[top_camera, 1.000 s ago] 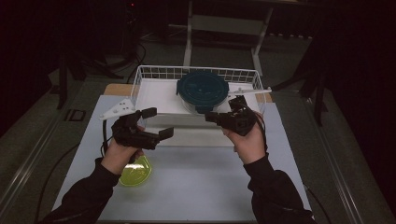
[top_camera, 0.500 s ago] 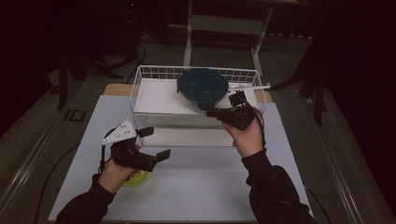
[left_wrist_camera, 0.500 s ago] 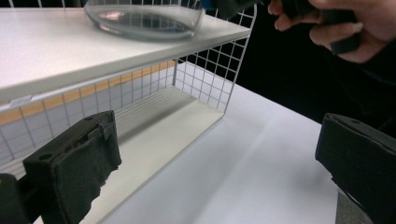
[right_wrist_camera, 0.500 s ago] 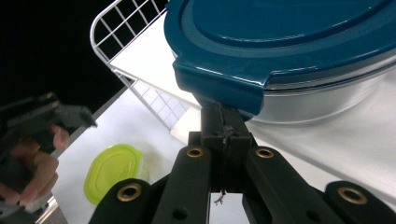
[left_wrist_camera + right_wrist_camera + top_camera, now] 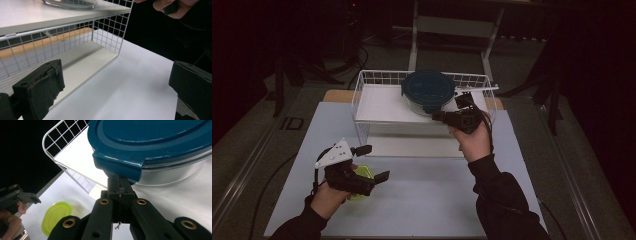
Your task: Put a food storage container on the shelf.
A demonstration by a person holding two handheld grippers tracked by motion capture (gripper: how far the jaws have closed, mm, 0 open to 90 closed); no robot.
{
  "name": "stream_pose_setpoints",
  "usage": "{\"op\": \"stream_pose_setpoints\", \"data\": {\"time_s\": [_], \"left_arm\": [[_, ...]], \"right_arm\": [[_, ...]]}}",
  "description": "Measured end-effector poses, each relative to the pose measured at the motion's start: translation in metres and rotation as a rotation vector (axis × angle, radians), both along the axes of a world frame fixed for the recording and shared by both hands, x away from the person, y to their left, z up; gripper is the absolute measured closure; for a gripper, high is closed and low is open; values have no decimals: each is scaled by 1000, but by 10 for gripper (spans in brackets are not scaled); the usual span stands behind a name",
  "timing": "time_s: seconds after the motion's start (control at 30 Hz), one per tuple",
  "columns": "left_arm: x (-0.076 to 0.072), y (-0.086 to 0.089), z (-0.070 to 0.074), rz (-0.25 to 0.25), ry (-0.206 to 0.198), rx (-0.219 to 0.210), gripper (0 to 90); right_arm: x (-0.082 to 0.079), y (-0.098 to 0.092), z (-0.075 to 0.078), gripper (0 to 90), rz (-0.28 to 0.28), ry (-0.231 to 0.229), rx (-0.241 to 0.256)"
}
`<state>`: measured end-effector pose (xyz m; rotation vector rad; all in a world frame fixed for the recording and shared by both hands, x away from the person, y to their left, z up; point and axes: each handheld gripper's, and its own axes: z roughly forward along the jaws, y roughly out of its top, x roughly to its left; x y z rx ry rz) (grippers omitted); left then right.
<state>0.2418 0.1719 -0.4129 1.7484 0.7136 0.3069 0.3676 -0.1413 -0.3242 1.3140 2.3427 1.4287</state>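
A round glass container [image 5: 175, 172] with a teal lid [image 5: 428, 85] [image 5: 155, 140] stands on the top shelf of a white wire basket rack [image 5: 377, 80]. My right gripper [image 5: 437, 116] [image 5: 120, 182] is shut, with its tips tucked under the lid's front tab; whether they pinch the tab is hidden. A yellow-green lid [image 5: 362, 176] [image 5: 56, 216] lies on the white table near the front left. Over it hovers my left gripper [image 5: 376, 162] [image 5: 115, 87], open with nothing between its jaws, facing the rack's lower shelf [image 5: 82, 62].
The rack [image 5: 75, 32] stands at the back of the white table top [image 5: 432, 200], with a wooden strip behind it. Dark floor and metal stands surround the table. The person's right hand [image 5: 175, 10] shows beyond the rack's corner.
My left gripper has drawn back from the rack's front, down and toward the person, over the yellow-green lid. My right gripper has edged in against the teal lid's tab.
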Motion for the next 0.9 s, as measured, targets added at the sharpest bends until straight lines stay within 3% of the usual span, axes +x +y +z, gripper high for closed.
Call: {"op": "stream_pose_setpoints", "data": {"time_s": [0.17, 0.27, 0.4, 0.47, 0.63, 0.7, 0.8, 0.9], "left_arm": [[-2, 2, -3, 3, 7, -3, 0], [-3, 5, -2, 2, 5, -3, 0], [-5, 7, -1, -2, -9, -11, 0], [-7, 7, 0, -3, -28, 9, 0], [-11, 11, 0, -20, -19, -5, 0], [-12, 13, -2, -28, -11, -19, 0], [-14, 16, -3, -29, 9, -3, 0], [-15, 19, -5, -34, 23, 6, 0]], "right_arm": [[-2, 1, -1, 886, 8, 0, 4], [-7, 1, -2, 805, 29, -11, 3], [-16, -1, -5, 664, 52, -37, -2], [-22, -3, -8, 580, 54, -49, 2], [-38, -10, -15, 327, 88, -78, 10], [-44, -14, -18, 166, 125, -89, 23], [-55, -22, -23, 135, 159, -105, 59], [-62, -27, -26, 125, 159, -144, 52]]}}
